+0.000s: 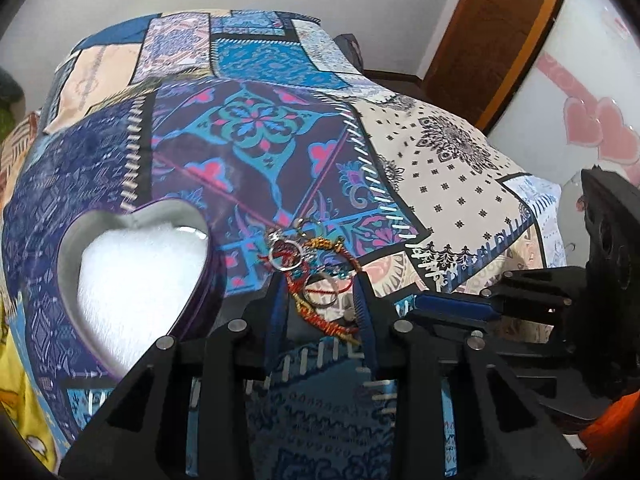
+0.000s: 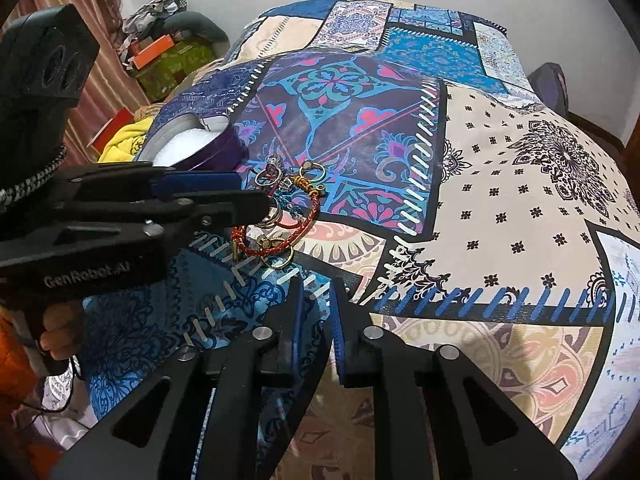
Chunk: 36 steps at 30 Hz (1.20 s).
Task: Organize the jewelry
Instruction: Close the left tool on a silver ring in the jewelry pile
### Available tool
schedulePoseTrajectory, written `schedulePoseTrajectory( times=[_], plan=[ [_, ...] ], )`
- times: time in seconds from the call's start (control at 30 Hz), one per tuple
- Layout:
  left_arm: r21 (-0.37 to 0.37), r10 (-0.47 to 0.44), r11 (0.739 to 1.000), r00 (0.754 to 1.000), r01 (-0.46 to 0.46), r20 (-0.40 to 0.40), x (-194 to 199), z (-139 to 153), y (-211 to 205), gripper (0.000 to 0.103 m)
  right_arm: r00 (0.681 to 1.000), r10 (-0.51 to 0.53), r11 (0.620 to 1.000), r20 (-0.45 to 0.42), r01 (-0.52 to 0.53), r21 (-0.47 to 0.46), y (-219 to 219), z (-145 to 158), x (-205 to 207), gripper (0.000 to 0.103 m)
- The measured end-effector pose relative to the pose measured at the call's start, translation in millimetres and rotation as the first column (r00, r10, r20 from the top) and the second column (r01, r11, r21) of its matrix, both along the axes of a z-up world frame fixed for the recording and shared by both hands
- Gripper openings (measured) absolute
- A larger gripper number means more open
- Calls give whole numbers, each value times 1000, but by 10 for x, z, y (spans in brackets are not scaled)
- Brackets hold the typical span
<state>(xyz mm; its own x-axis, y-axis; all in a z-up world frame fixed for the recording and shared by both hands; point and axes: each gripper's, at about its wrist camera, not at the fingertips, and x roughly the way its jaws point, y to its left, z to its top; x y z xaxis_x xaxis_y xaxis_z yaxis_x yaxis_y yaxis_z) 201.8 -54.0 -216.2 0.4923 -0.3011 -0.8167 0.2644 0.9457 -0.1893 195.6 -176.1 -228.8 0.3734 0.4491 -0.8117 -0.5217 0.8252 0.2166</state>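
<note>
A tangle of jewelry (image 1: 316,280), made of red and gold braided bracelets and several metal rings, lies on the patchwork bedspread (image 1: 248,132). My left gripper (image 1: 322,300) is down over it, open, with a blue-padded finger on each side of the tangle. Just left of it sits a heart-shaped tin (image 1: 136,276) with white padding inside. In the right wrist view the jewelry (image 2: 280,212) lies ahead, and the left gripper (image 2: 256,196) reaches over it from the left. My right gripper (image 2: 316,304) hovers short of the pile, shut, with nothing between its fingers. The tin (image 2: 192,144) is behind the pile.
The right gripper (image 1: 448,308) is close on the left gripper's right side. Boxes and clutter (image 2: 168,56) are stacked beyond the bed's far left edge, with yellow fabric (image 2: 124,136) beside the tin. A wooden door frame (image 1: 496,40) and a white panel with pink hearts (image 1: 592,120) stand past the bed.
</note>
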Motion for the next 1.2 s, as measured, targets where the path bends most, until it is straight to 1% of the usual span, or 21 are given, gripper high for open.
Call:
schedulePoseTrajectory(
  times=[0.1, 0.13, 0.2, 0.3, 0.43, 0.57, 0.63, 0.7, 0.83, 1.0, 1.2],
  plan=[
    [47, -19, 999, 1000, 18, 11, 15, -30, -62, 32, 1000, 11, 1000, -6, -11, 7, 4, -5, 4, 18],
    [60, -22, 998, 1000, 22, 7, 24, -49, -75, 28, 1000, 11, 1000, -6, -11, 8, 3, -8, 7, 18],
    [69, -27, 997, 1000, 28, -7, 56, -100, -82, 24, 1000, 11, 1000, -7, -11, 8, 7, -13, 3, 18],
    [81, -32, 996, 999, 33, -5, 71, -130, -89, 24, 1000, 15, 1000, -5, -15, 5, 13, -15, -2, 19],
    [112, -65, 992, 998, 64, 3, 56, -140, -135, 24, 999, 33, 999, -2, -33, -2, 49, -2, -7, 24],
    [137, -98, 986, 995, 97, 5, 26, -154, -171, 24, 999, 45, 999, 5, -45, -14, 90, -6, -19, 24],
    [155, -103, 983, 995, 100, 11, 20, -166, -177, 19, 999, 43, 999, 1, -43, -15, 93, -16, -14, 24],
    [167, -111, 980, 994, 106, 21, 21, -170, -182, 19, 999, 38, 999, -1, -38, -11, 92, -14, -12, 24],
    [155, -101, 983, 994, 94, 37, 2, -124, -147, 18, 999, 33, 999, 6, -33, -12, 101, 9, -7, 24],
    [90, -52, 995, 997, 46, 55, -35, -1, 7, 18, 999, 53, 998, 11, -53, -20, 210, 4, 7, 24],
    [84, -14, 996, 997, 8, 71, -101, 75, 144, 18, 997, 64, 997, 36, -62, -51, 334, -31, 44, 24]
  ],
)
